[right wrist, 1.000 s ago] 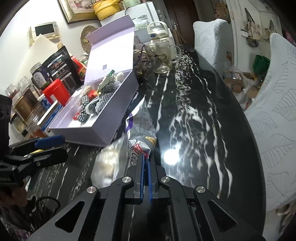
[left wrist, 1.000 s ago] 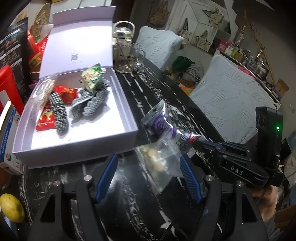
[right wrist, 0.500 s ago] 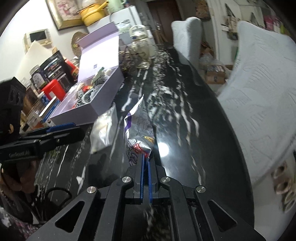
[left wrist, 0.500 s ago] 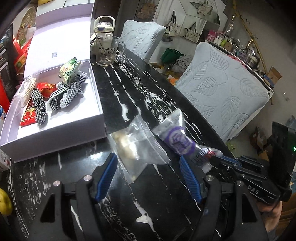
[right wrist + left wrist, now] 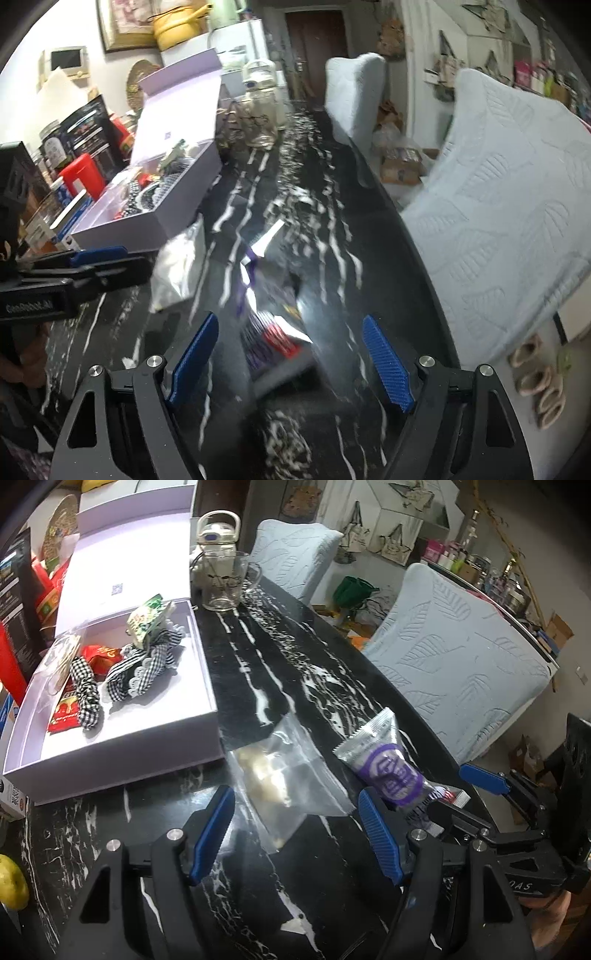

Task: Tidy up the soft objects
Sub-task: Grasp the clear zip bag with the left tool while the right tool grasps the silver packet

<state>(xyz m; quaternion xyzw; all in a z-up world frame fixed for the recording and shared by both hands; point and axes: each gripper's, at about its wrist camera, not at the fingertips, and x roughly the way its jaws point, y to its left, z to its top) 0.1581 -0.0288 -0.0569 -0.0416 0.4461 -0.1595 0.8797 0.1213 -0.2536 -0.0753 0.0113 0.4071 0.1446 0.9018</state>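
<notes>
Showing "GeoRobot.AI" lettering, left gripper (image 5: pixel 99 258) body.

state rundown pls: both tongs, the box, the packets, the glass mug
Left tongs: open, holding nothing.
Right tongs: open, holding nothing.
Lilac cardboard gift box: lid raised, items inside.
Silver-and-purple foil snack packet: lying on the black marble table, between the right tongs' fingers, ungripped.
Clear zip plastic bag of pale pieces: lying flat beside the box.
Black-and-white gingham scrunchies: inside the box.
Clear glass mug: upright.
</notes>
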